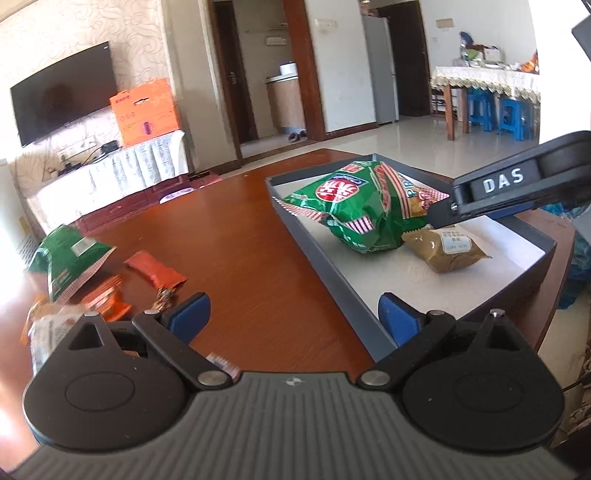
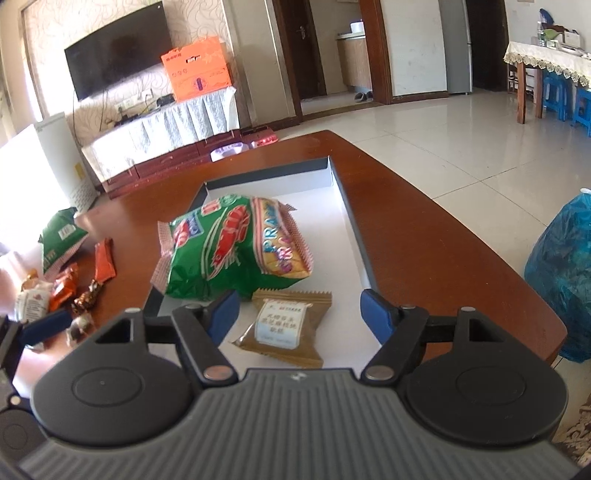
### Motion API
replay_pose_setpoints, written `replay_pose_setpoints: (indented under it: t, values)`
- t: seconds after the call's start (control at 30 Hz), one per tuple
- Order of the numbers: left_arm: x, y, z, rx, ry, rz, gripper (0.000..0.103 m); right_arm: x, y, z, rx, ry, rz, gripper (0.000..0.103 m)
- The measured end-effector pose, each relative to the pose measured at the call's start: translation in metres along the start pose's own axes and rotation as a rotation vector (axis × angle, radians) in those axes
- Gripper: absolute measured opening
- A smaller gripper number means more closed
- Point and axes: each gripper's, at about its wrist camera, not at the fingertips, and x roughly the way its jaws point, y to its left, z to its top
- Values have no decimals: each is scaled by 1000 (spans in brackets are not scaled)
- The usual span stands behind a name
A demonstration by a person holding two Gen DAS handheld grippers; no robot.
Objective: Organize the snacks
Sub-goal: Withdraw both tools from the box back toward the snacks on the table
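Both grippers, left (image 1: 293, 314) and right (image 2: 299, 314), wide and empty over reddish wood bench (image 1: 236, 236); TV (image 2: 118, 48), tiled floor (image 2: 461, 147) behind.

A wall with swirl-patterned paper (image 2: 55, 26) carries a dark TV (image 2: 118, 48) above a low cloth-draped cabinet (image 2: 166, 122) bearing an orange box (image 2: 197, 68). Pale glossy floor tiles (image 2: 443, 147) run to dark wooden doorways (image 2: 373, 48). At the right stands a side table (image 1: 484, 79) with a lace-edged cloth, blue stools (image 1: 513, 114) beneath. Bright daylight falls from the left.
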Motion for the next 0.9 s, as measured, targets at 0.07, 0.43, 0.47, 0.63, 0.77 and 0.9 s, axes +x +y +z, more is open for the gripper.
replay_pose_setpoints:
  t: [0.07, 0.43, 0.47, 0.63, 0.77, 0.9]
  values:
    - [-10, 6, -6, -29, -2, 20, 99, -5, 0, -2, -1, -10, 10, 74]
    - [-52, 44, -38, -120, -30, 67, 100, 4, 25, -8, -121, 13, 25, 75]
    - [-51, 45, -37, -126, -27, 66, 100, 7, 26, -9, -126, 23, 15, 75]
    - [-28, 30, -25, -184, 17, 73, 101, 6, 23, -6, -83, -2, 6, 75]
    - [-3, 5, -16, -201, 39, 10, 100, 5, 25, -8, -123, -14, -4, 75]
    - [3, -28, -4, -171, 10, -38, 102, -4, 16, -5, -88, -54, -9, 75]
